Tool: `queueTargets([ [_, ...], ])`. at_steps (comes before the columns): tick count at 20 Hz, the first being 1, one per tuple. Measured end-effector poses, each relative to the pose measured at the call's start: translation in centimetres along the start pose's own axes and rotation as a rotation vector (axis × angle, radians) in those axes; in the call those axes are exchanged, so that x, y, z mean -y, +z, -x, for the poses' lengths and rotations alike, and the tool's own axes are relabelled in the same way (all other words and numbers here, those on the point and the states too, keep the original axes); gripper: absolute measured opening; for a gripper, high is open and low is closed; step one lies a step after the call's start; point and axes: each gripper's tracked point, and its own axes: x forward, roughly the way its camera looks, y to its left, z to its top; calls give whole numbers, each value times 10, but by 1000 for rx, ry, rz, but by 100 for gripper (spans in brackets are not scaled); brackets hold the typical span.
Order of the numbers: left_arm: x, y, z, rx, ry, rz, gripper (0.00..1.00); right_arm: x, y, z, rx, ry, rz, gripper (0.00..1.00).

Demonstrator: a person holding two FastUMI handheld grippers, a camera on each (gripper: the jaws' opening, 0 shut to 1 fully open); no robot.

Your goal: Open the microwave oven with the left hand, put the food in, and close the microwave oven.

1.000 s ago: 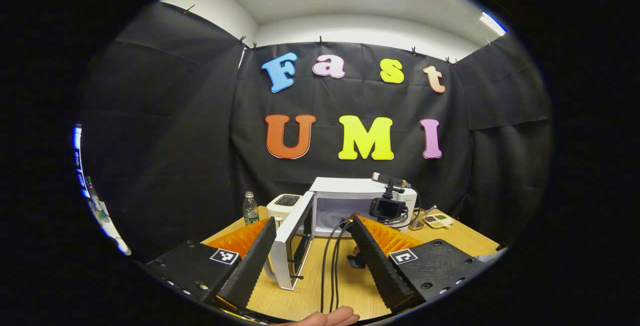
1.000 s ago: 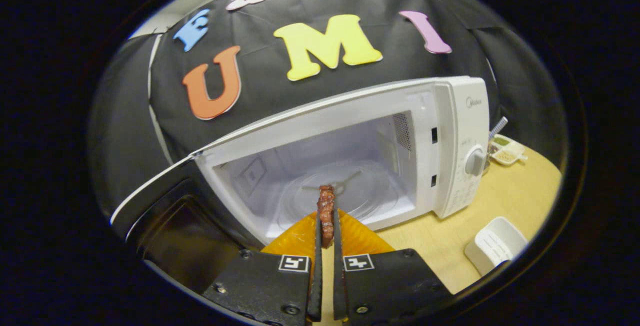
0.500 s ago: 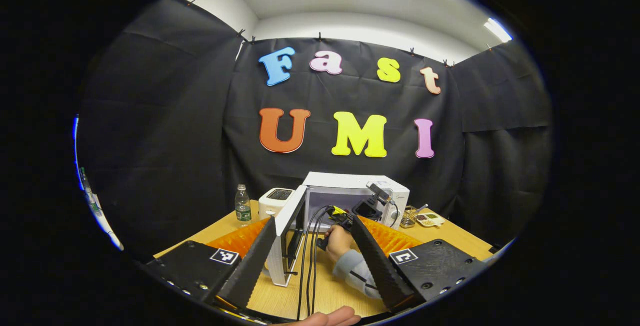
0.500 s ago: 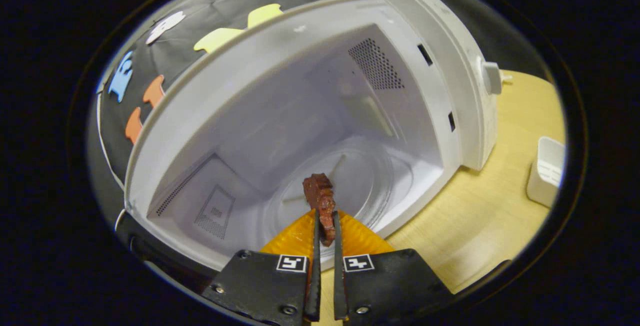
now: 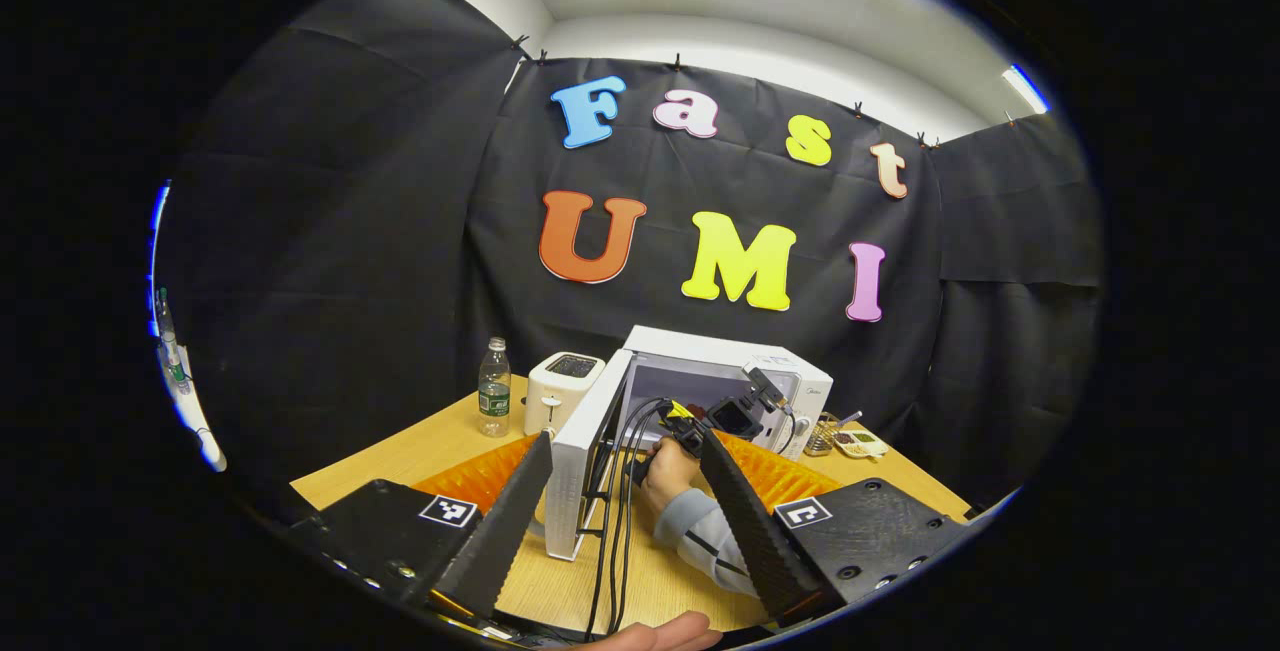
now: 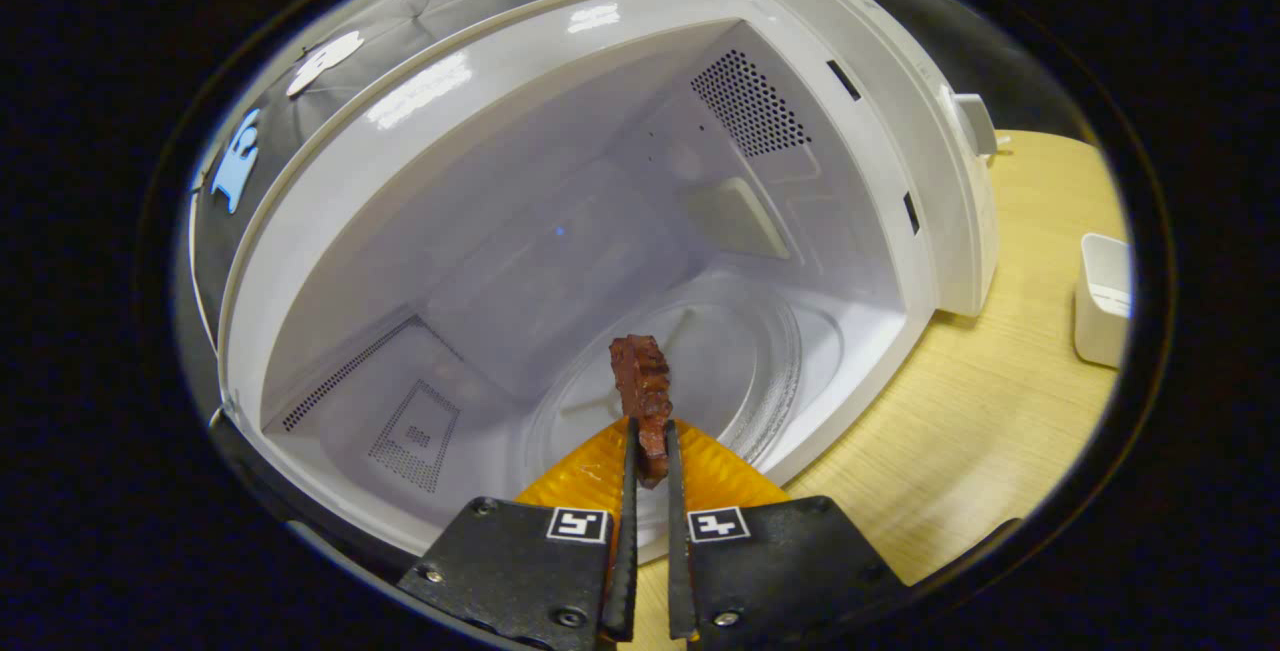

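the right gripper (image 6: 648, 451) pinches the food (image 6: 643, 391) between nearly closed fingers just above the glass turntable (image 6: 740, 371) inside the open microwave (image 6: 880, 181), so it should lower before releasing, while the left gripper (image 5: 620, 491) hangs wide open, holding nothing.

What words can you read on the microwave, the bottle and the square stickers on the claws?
On the microwave: print on the front, too small to read.
On the bottle: label too small to read.
On the square stickers: black-and-white patterns, no words.
None of these can be read.
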Motion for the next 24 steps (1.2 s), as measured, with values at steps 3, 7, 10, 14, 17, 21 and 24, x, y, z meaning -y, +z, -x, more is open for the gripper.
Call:
queueTargets([
  [3,-6,2,3,12,2,-11,81,4,4,-2,7,3,27,17],
  [7,-6,5,7,28,-26,-17,81,-4,6,1,2,35,148,29],
  [10,-22,4,7,39,26,-53,80,-2,7,3,-24,20,234,72],
  [14,-40,-6,9,20,84,-69,81,6,6,8,-76,-7,362,77],
  [17,-47,-12,10,1,94,-40,92,13,5,9,-150,-27,522,81],
  [21,-65,-17,9,-4,135,-39,92,23,-5,10,-249,-8,723,82],
  [24,-73,-21,10,-11,149,-28,92,23,-2,23,-296,25,813,84],
])
